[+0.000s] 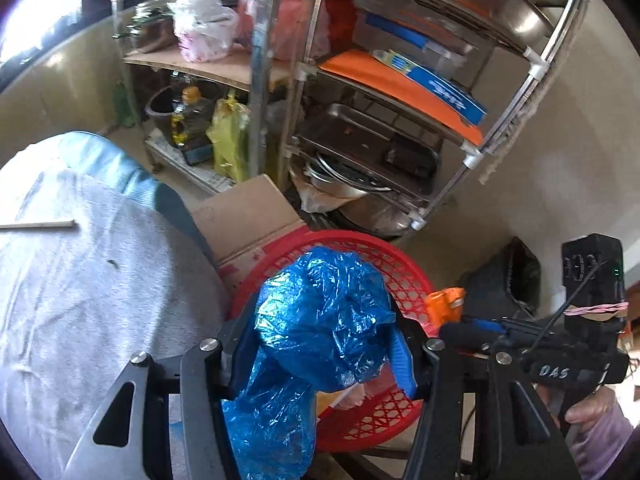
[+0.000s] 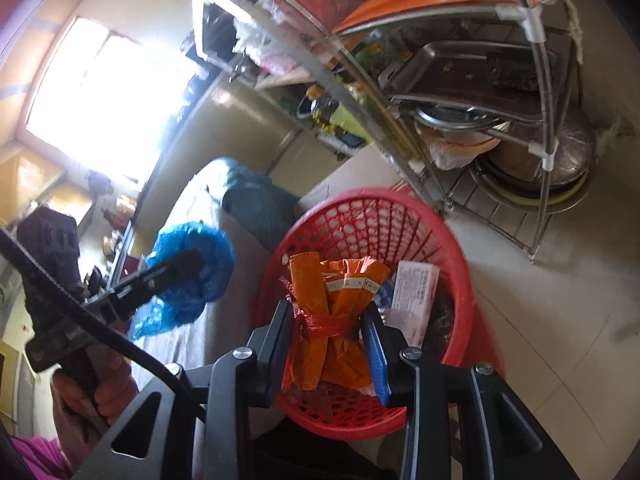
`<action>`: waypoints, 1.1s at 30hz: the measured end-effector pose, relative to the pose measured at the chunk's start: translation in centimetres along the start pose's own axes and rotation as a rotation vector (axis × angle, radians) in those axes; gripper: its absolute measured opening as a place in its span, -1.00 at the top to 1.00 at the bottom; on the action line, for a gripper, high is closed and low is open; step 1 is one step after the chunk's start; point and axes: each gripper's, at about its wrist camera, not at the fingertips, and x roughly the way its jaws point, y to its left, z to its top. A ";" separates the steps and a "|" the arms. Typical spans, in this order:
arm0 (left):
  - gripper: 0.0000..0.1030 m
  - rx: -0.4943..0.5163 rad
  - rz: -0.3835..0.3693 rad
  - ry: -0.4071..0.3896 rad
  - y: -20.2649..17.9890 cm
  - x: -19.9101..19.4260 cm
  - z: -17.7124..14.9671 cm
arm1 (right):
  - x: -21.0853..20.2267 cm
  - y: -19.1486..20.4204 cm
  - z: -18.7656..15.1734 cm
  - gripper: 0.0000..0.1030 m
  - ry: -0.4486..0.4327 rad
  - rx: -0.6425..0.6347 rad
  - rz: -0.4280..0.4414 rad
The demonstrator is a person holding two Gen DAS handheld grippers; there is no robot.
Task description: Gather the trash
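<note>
Right wrist view, right claw (image 2: 330, 344) pinching upright orange bundle (image 2: 334, 320) above red basket (image 2: 452, 264).

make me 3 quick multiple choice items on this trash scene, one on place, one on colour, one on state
1. Where is the orange bundle?
A. on the rack shelf
B. over the red basket
C. on the grey cloth

2. What colour is the bag in the left hand-held gripper?
A. blue
B. yellow
C. white

3. How is the right hand-held gripper?
A. open and empty
B. shut on the bundle
C. shut on a carton

Key: 1 B, the basket's mesh shows under and around the bundle; 2 A, crumpled blue plastic sits between the fingers; 3 B, both fingers press the bundle at its red tie.
</note>
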 end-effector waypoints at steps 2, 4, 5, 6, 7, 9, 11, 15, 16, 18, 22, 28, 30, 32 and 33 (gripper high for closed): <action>-0.22 0.009 -0.011 0.004 -0.1 0.2 -0.1 | 0.5 0.1 -0.4 0.19 0.036 0.002 -0.007; -0.24 0.016 -0.028 -0.005 -0.1 -0.1 -0.3 | 0.5 -0.3 -0.7 -0.16 0.046 0.027 -0.001; -0.26 0.018 -0.034 -0.010 0.0 -0.4 -0.4 | 0.3 -0.4 -0.8 -0.19 0.040 0.034 0.001; -0.28 0.021 -0.036 -0.019 0.1 -0.8 -0.6 | 0.1 -0.5 -0.8 -0.19 0.034 0.039 0.003; -0.28 0.025 -0.029 -0.036 0.3 -1.4 -0.9 | -0.1 -0.5 -0.8 -0.19 0.027 0.041 -0.013; -0.29 0.025 -0.007 -0.063 0.9 -2.7 -1.6 | -0.4 -0.3 -0.6 -0.19 0.014 0.039 -0.028; -0.29 0.015 0.023 -0.089 1.8 -4.1 -2.5 | -0.7 0.5 -0.3 -0.19 -0.003 0.030 -0.028; -0.29 -0.045 0.121 -0.150 4.7 -8.0 -5.8 | -0.2 4.9 -0.1 -0.19 -0.020 -0.059 -0.011; -0.30 -0.063 0.153 -0.165 5.4 -9.0 -6.7 | 0.0 6.3 -0.2 -0.19 -0.019 -0.092 -0.010; -0.40 -0.107 0.234 -0.191 7.0 -11.3 -9.0 | 0.6 9.8 -0.7 -0.19 -0.022 -0.170 -0.004; -0.48 -0.210 0.387 -0.241 10.4 -16.3 -13.9 | 2.2 17.7 -2.7 -0.19 -0.028 -0.302 0.034; -0.55 -0.362 0.612 -0.300 14.6 -23.3 -20.8 | 4.9 28.7 -7.6 -0.19 -0.015 -0.522 0.069; -0.57 -0.412 0.674 -0.317 15.7 -25.2 -22.8 | 5.9 31.3 -9.1 -0.19 0.002 -0.571 0.087; -0.61 -0.456 0.734 -0.336 16.4 -27.0 -24.8 | 6.9 34.0 -11.0 -0.19 0.021 -0.628 0.105; -0.61 -0.474 0.760 -0.344 16.6 -27.6 -25.7 | 7.3 35.1 -11.8 -0.19 0.029 -0.655 0.108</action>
